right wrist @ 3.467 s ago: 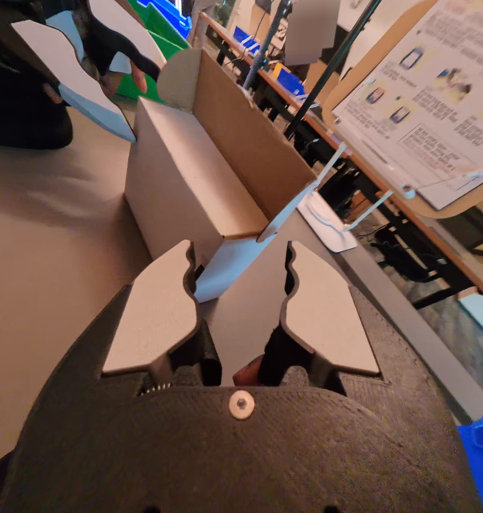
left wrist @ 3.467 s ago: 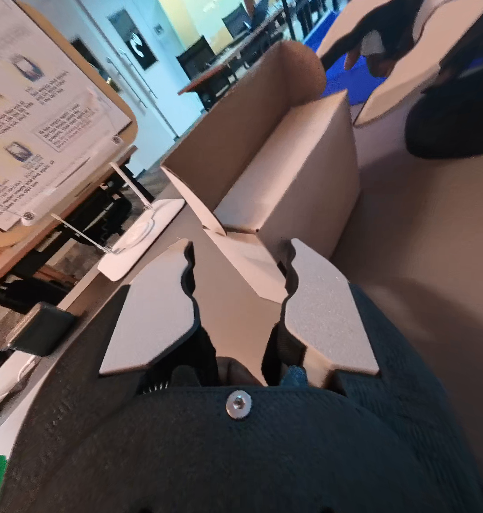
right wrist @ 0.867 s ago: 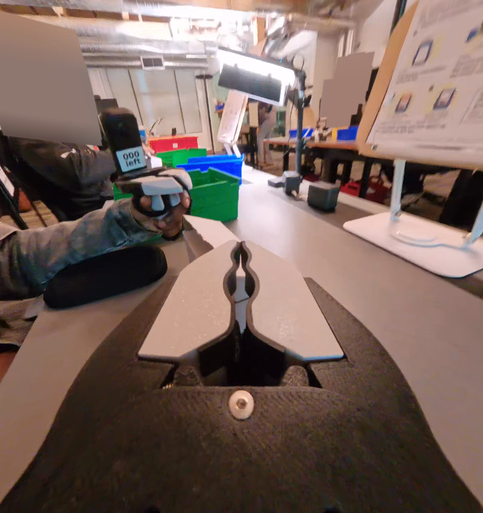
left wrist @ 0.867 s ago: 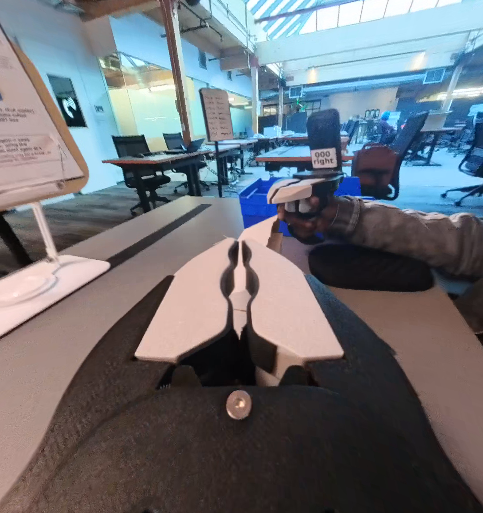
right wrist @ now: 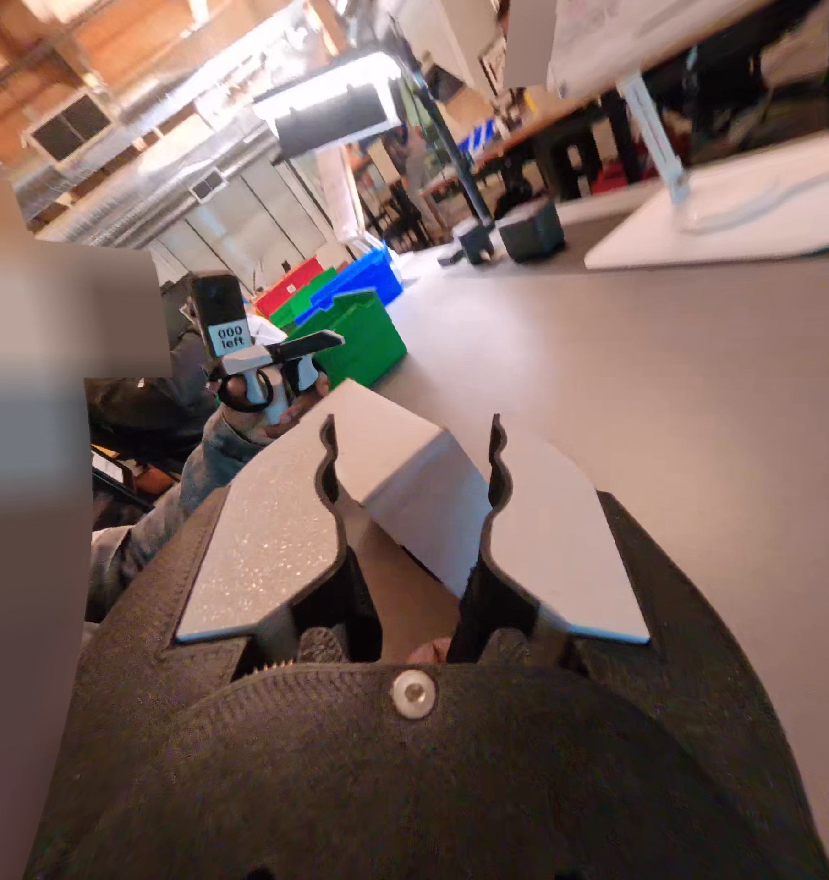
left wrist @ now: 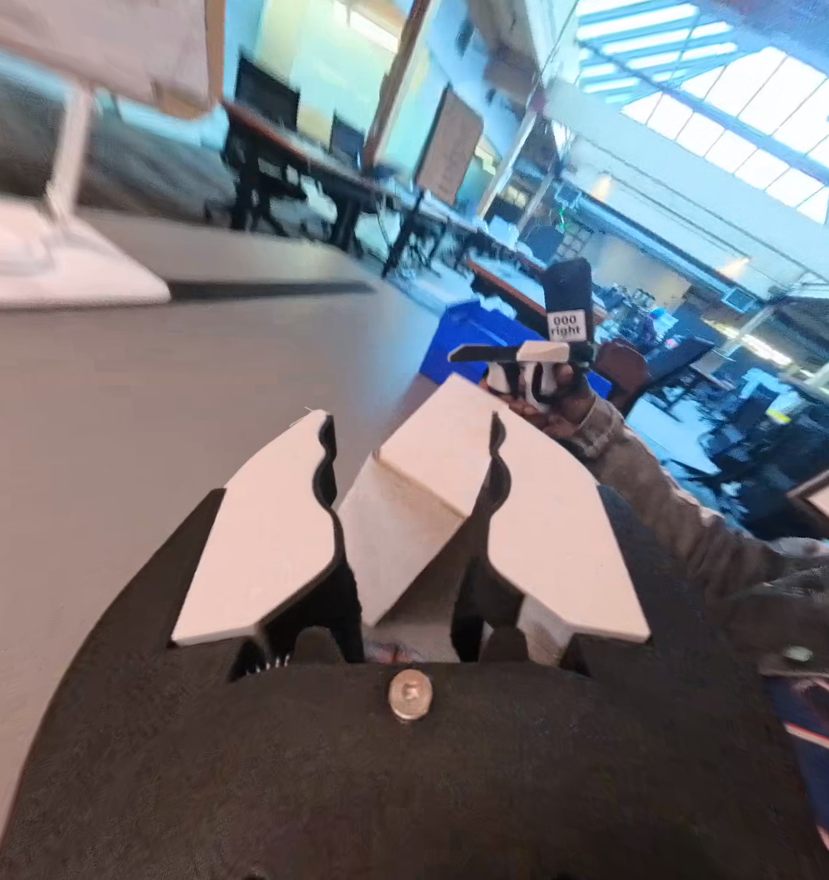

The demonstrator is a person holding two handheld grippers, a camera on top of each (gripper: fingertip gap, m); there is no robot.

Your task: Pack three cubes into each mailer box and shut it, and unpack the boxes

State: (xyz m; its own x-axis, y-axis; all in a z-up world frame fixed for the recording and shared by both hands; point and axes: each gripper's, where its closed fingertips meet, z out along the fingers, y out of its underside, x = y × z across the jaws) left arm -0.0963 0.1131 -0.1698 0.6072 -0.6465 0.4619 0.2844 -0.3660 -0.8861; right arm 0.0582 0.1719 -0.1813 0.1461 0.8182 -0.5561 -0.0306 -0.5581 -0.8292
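Note:
A closed pale cardboard mailer box [left wrist: 417, 490] lies on the grey table [left wrist: 117, 405]. My left gripper [left wrist: 410, 416] is open, and one end of the box shows between and below its fingers. My right gripper [right wrist: 412, 419] is open at the other end of the same box [right wrist: 403, 457]. Each gripper shows in the other's view beyond the box: the right one [left wrist: 460, 355] and the left one [right wrist: 331, 340], each held in a hand. I cannot tell whether the fingers touch the box. No cubes are in view.
A white stand base [left wrist: 45, 276] holding a board is at the left gripper's far left, and shows again at the right [right wrist: 736, 214]. A blue bin [left wrist: 469, 333] stands past the table's end. A green bin [right wrist: 355, 333] and two black blocks [right wrist: 531, 233] stand on the table. Spacing between my two grippers at the tips: around 20 cm.
Both grippers were shut on a thin white flap 0.9 s ago and have opened. The box, open 3.5 s ago, is now closed. Both views have tilted.

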